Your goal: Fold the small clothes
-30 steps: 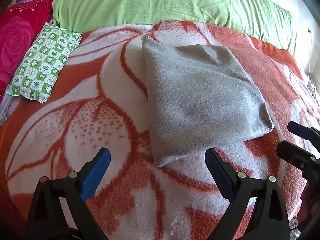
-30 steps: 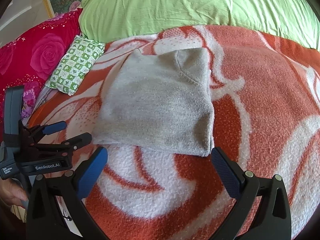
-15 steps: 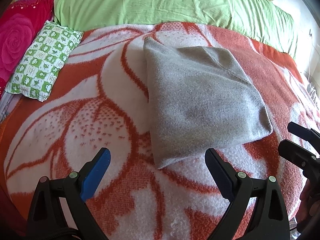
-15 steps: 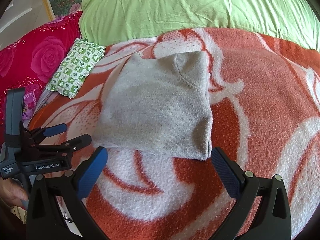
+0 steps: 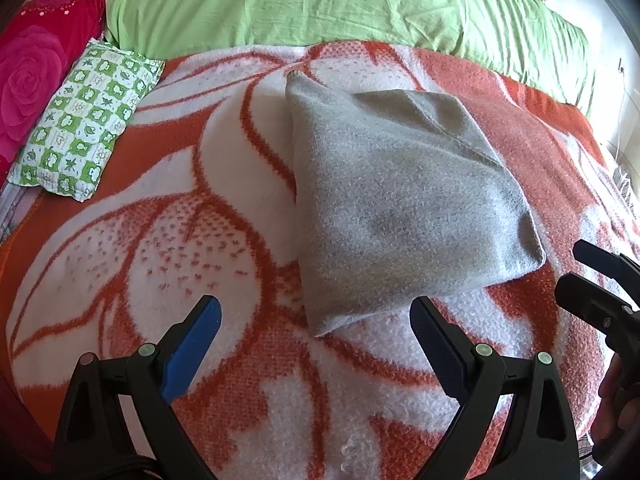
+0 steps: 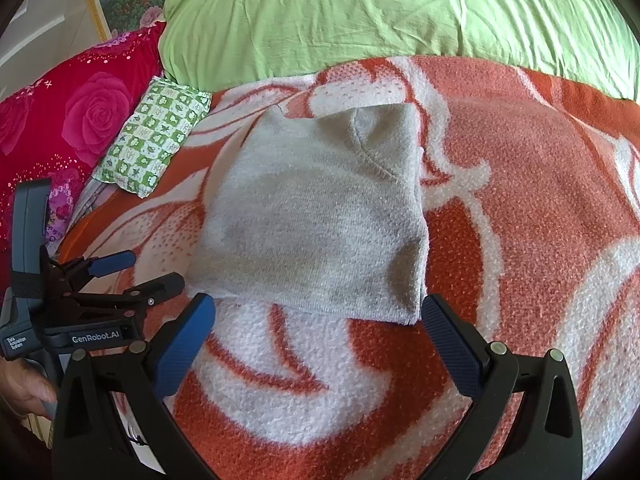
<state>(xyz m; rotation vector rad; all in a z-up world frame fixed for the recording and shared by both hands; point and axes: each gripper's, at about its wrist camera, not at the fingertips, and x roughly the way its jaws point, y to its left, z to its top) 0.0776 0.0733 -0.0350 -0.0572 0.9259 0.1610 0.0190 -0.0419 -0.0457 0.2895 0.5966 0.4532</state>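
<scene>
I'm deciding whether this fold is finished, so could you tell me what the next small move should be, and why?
Probably draw both grippers back and leave it. The grey garment already lies as a compact folded rectangle on the orange blanket, while the left gripper and right gripper hover open, short of its near edge, holding nothing.

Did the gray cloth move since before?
No. The folded gray cloth sits on the same white swirl of the orange blanket, just as far from the green checkered pillow.
</scene>
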